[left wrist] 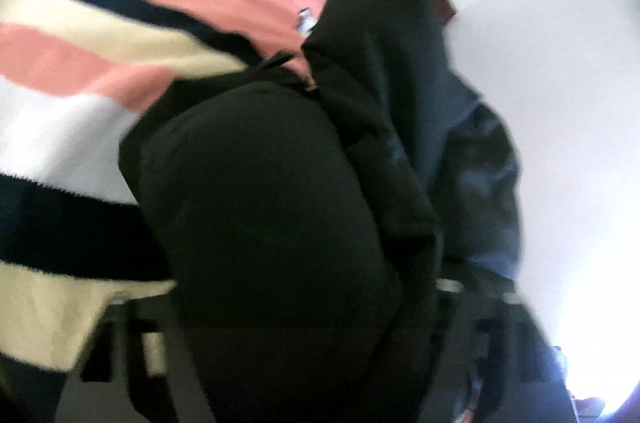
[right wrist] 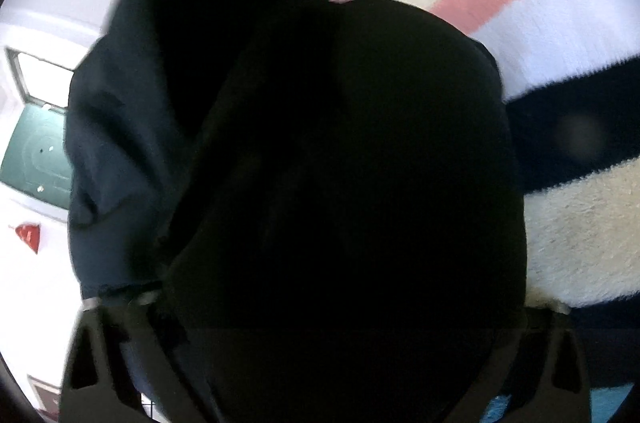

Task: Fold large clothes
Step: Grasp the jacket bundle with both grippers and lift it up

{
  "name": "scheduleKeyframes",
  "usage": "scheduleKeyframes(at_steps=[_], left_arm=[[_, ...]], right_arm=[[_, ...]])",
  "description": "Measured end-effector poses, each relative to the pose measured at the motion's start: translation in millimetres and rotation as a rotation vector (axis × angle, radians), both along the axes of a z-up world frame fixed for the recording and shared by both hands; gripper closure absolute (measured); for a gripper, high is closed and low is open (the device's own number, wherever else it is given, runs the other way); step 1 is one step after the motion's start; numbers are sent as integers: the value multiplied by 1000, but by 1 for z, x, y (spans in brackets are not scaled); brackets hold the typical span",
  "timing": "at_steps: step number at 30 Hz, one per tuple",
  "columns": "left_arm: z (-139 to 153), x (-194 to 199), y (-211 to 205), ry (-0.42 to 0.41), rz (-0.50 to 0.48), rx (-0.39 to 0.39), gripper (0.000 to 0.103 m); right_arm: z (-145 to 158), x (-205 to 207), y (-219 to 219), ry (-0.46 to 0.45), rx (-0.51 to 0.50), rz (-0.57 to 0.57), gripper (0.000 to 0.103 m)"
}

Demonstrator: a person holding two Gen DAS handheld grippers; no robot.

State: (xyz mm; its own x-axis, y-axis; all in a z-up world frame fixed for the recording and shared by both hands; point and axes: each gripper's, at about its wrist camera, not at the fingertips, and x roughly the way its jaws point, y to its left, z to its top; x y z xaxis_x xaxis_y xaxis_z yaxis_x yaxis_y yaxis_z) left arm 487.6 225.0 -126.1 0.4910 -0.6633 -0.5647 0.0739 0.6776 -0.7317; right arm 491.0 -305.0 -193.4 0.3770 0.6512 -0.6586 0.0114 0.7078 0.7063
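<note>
Dark garment (left wrist: 272, 207) bunched on striped blanket (left wrist: 60, 127), filling both views. Left gripper (left wrist: 280, 299) and right gripper (right wrist: 320, 303) each straddle thick cloth; clamped or not, cannot tell. Step: gathering a fold. Next: confirm grip, lift evenly

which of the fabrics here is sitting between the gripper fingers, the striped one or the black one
The black garment: it bulges up between both grippers' fingers in each wrist view. The striped blanket lies flat beside and beneath it.
</note>
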Motion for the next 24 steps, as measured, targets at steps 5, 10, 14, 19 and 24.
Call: scheduleKeyframes(at_steps=[5,10,14,19,24], left_arm=[[29,-17,-3,-87,-1,-26,73],[65,-32,-15,-174,-24,-36,76],[95,-51,-19,-242,-44,-71,76],[117,-85,-13,-262,-20,-140,76],[81,-109,-7,-188,6,-122,77]], right_arm=[[28,-9,12,-105,2,17,77],[73,-14,32,-230,-94,44,83],[119,-31,41,-340,-122,67,84],[160,-65,32,-383,-74,62,84],[144,-93,33,-325,-48,50,83]])
